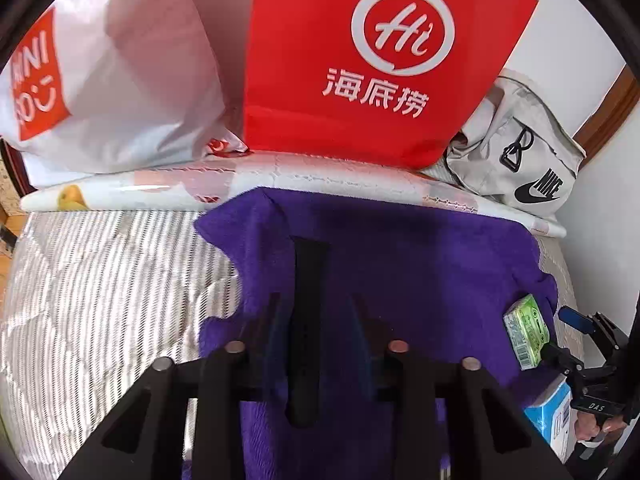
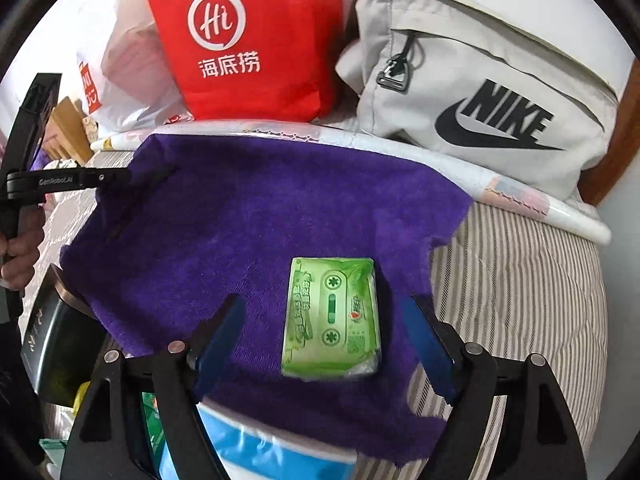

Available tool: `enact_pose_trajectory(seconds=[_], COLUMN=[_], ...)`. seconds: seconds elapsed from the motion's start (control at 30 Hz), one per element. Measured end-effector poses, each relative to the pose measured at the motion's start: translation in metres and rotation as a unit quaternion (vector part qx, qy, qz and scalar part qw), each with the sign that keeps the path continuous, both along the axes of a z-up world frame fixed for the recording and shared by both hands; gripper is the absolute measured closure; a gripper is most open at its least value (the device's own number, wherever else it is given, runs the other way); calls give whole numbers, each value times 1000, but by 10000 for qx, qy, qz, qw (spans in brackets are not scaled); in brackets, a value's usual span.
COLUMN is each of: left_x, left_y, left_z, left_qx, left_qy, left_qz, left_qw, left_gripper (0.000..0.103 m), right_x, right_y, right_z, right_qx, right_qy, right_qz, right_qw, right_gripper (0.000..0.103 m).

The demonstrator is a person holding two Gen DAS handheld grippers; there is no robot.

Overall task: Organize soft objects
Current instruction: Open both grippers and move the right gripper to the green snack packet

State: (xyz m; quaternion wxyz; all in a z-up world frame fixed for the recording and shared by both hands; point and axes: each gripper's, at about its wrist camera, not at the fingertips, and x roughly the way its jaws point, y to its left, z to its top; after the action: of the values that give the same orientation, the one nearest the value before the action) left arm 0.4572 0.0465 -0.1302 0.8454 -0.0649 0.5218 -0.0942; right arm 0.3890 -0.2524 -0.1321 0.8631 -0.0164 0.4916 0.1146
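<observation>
Right wrist view, green tissue pack on purple towel, between right gripper's wide jaws, untouched.

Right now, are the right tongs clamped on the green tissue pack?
No. The green tissue pack lies on the purple towel between the open right tongs, touching neither finger.

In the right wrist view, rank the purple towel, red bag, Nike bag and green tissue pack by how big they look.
1. purple towel
2. Nike bag and red bag: similar, unsure
3. green tissue pack, though nearest the camera
</observation>
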Motion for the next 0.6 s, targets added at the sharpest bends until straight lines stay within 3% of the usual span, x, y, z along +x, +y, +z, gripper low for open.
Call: enact_pose_trajectory(seconds=[0.13,0.2,0.33,0.47,0.6], left_x=[-16,-28,-53,-84,-125], left_y=[2,3,6,11,15], left_z=[15,26,46,64,79], left_qx=[145,251,312,321,388], left_qy=[-114,-229,-411,-537,-807], left_qz=[19,93,198,356,356], left_qw=[9998,9994,9985,9974,9953], left_gripper=[63,52,44,36,36], right_x=[-12,-23,-47,-78,-112], right_y=[0,0,1,0,3], right_z=[12,22,42,58,68], right_qx=[-67,-132,-386,-224,74], right_qy=[-54,-157,-279,-431,-550], right_qz=[-85,-166,-278,-198,-112], right_qw=[9999,9997,9985,9986,9984], right_gripper=[22,22,20,20,20])
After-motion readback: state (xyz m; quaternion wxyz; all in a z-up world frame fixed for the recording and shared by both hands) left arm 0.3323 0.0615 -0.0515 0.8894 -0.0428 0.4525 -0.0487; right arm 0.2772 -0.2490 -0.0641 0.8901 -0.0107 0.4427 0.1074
